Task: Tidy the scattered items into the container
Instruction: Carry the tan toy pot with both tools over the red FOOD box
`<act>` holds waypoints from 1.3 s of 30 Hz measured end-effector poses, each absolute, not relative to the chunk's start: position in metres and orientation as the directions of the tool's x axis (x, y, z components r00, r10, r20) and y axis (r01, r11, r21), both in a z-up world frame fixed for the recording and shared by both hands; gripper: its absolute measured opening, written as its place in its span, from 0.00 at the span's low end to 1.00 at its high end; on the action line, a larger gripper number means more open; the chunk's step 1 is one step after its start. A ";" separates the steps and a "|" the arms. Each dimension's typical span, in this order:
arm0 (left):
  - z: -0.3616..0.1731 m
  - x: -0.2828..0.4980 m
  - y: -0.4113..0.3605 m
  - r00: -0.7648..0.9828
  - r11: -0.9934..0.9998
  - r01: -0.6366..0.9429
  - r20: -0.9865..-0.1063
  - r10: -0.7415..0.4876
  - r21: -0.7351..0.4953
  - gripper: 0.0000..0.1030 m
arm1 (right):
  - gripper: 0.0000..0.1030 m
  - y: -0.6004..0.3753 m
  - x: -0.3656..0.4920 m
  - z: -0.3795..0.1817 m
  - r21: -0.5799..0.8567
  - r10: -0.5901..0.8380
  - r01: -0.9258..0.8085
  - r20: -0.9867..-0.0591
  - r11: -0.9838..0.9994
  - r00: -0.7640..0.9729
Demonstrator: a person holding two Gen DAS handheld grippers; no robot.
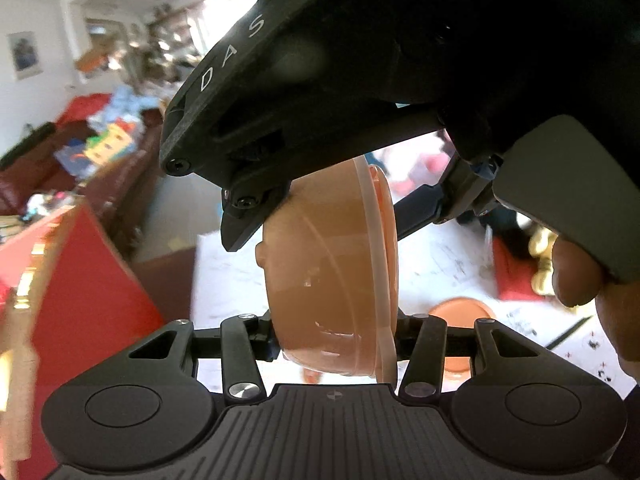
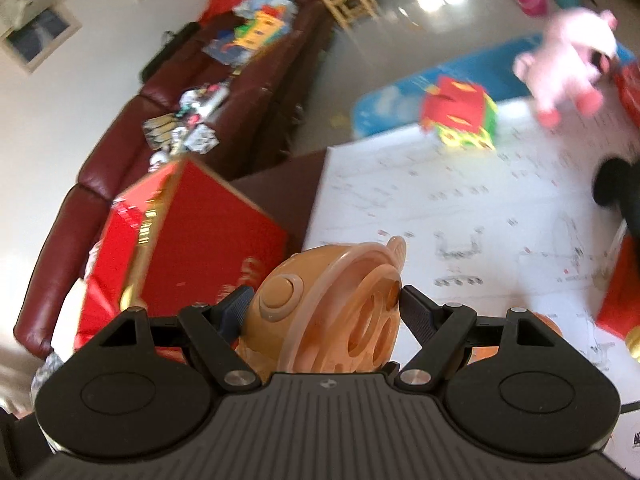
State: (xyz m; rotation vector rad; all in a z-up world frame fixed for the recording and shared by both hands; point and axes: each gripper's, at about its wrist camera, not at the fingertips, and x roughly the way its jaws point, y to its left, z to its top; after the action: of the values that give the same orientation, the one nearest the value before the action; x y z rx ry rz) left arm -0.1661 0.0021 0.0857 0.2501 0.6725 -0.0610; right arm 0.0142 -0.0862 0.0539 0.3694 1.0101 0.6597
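Observation:
An orange plastic toy bowl with a paler rim and a lid-like disc with round holes hangs in the air on its side. My left gripper is shut on it from below, pads against its base and rim. My right gripper, the black body above it, is shut on the same orange bowl. In the right wrist view its gripper has one pad on the bowl's body and one on the disc's edge. The red box stands open at the left, beside the white mat.
A pink plush, a red and green cube toy and a black plush lie on the mat. An orange disc lies on it too. A dark red sofa piled with things runs behind the box. A hand grips the right gripper's handle.

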 end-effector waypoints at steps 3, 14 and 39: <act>0.103 -0.182 0.017 0.808 0.976 0.069 -0.585 0.068 0.208 0.48 | 0.80 -0.067 -0.001 0.077 0.552 0.681 -0.403 -0.635 0.730 0.365; 0.141 -0.238 0.084 0.838 0.973 -0.176 -0.496 0.227 0.147 0.49 | 0.80 0.023 -0.050 0.133 0.463 0.747 -0.634 -0.597 0.619 0.293; 0.215 -0.210 0.282 0.722 0.839 -0.530 -0.454 0.522 0.122 0.91 | 0.90 0.214 -0.027 0.210 0.345 0.813 -0.806 -0.519 0.482 0.264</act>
State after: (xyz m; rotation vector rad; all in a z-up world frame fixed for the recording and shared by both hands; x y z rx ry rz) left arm -0.2099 0.2822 0.2146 -0.0167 0.4960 0.5809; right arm -0.0274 0.2139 0.2104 0.0118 0.7095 1.0941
